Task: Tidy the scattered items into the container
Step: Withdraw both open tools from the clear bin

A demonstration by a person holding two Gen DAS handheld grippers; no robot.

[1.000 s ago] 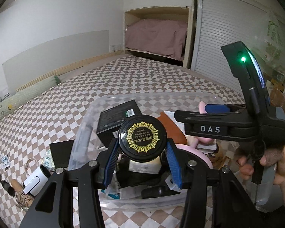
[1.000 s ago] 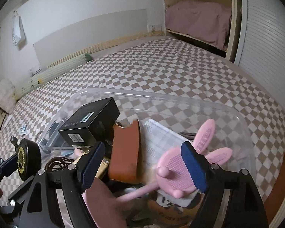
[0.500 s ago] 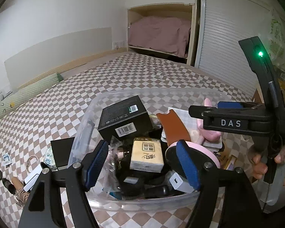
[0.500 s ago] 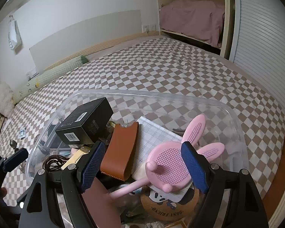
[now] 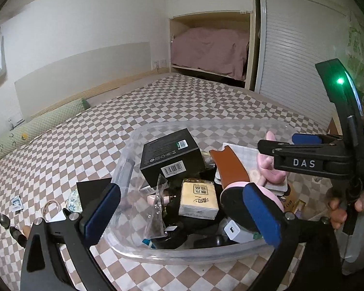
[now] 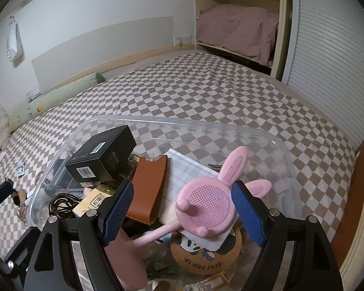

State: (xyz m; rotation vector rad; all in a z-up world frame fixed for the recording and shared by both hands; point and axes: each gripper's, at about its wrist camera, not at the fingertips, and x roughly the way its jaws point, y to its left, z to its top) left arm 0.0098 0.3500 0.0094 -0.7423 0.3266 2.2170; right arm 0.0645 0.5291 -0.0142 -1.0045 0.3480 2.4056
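A clear plastic bin (image 5: 182, 252) stands on the checked bedspread, holding a black box (image 5: 167, 155), a brown leather case (image 5: 230, 167), a yellow tissue pack (image 5: 199, 198) and a white charger (image 5: 233, 230). My left gripper (image 5: 182, 213) hangs over the bin's near edge. Its jaws are opening wide, with nothing between the pads. Over the bin's right part, my right gripper (image 6: 183, 208) is open. The pink bunny brush (image 6: 206, 201) lies below it on a checked notebook (image 6: 186, 172), and no pad presses on it. The black-lidded jar is out of sight.
Left of the bin on the bedspread lie a black card (image 5: 92, 186), a floral pouch (image 5: 74, 201), a small packet (image 5: 16, 202) and dark spoons (image 5: 4, 219). A green bolster (image 5: 41, 126) runs along the far wall. A cork coaster (image 6: 206, 254) sits in the bin's near corner.
My left gripper's jaws have spread from a grip on the black-lidded, gold-emblem jar to wide open; the jar has dropped from view. The right gripper stays as it was.
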